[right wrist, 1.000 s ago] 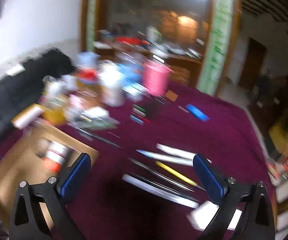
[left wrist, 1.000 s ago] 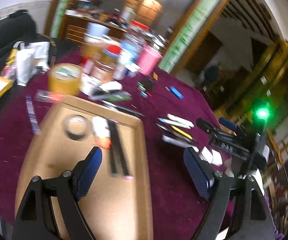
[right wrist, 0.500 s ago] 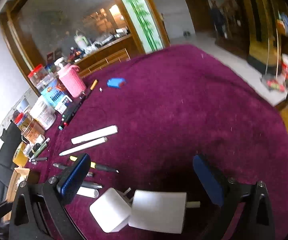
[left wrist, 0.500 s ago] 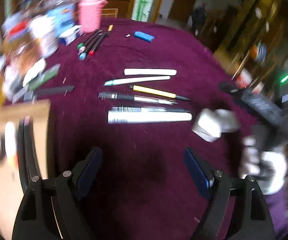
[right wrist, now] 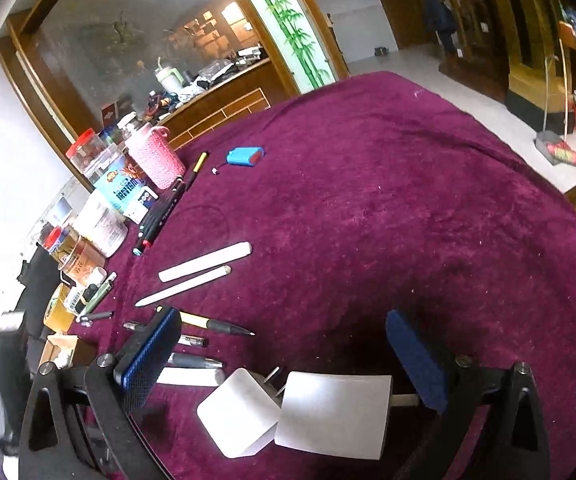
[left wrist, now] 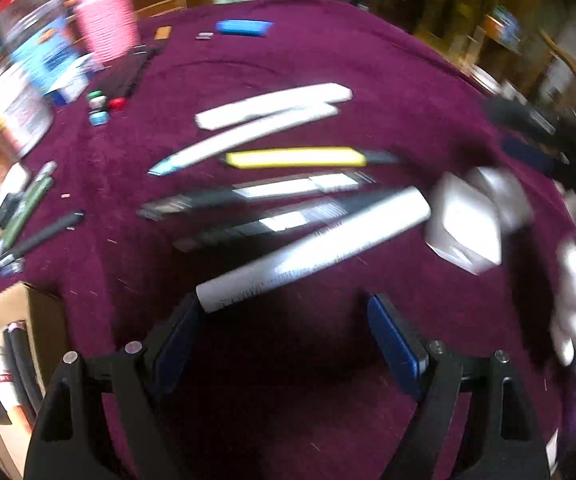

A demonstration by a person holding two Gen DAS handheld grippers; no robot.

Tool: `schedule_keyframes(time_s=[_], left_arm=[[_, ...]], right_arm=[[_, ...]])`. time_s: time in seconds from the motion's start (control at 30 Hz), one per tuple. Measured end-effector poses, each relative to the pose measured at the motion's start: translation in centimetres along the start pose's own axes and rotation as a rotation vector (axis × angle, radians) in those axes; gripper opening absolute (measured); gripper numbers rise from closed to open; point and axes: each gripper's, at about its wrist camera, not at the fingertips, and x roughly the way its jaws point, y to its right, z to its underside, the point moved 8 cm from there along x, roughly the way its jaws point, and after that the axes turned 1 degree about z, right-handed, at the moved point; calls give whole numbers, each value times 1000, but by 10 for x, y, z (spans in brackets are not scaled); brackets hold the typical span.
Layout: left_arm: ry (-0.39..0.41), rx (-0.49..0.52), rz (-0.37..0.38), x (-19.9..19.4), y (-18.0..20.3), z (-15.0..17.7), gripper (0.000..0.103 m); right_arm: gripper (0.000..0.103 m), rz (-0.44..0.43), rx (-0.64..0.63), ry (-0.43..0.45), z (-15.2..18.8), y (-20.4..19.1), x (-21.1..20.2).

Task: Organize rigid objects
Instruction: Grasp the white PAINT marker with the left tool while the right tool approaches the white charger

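Change since prior view: both grippers had swung off the cardboard box (left wrist: 27,312) toward the row of pens. White marker (left wrist: 312,248): lay on the maroon cloth (left wrist: 288,400) just ahead of the left gripper (left wrist: 283,336), long axis slanting across the gap, near end by the left pad. Jaws apart, empty, pitched steeply down. Right gripper (right wrist: 283,364): jaws apart, straddling two white plug adapters (right wrist: 300,412), not touching.

Left gripper (left wrist: 285,336) frame: matte black triangular arms with cut-out windows
Left gripper fingers (left wrist: 394,338): flat dark-blue textured pads
Left gripper screws: round silver heads at the finger joints
Right gripper (right wrist: 285,354) frame: same black cut-out arms, silver screws
Right gripper pads (right wrist: 149,354): blue, finely dimpled
Person's hand (left wrist: 574,304): white glove, blurred
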Motion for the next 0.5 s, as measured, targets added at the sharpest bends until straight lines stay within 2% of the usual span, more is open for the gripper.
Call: schedule_keyframes(time_s=[0.13,0.2,0.27,0.33,0.5], left_arm=[[-26,107,57,-10,35,23,78],[-26,113,67,-12,42,24,77],[-4,121,31,-12,43,17,77],[21,143,-38,-9,39,7,77],[26,176,-95,4,41,-13,77]], right_arm=[[102,-9,27,-17,2,4,2],[102,-3,30,-14,3,4,2],[102,0,32,-14,2,5,2],[102,1,39,-16,2,7,2],[102,0,59,-18,1,11,3]])
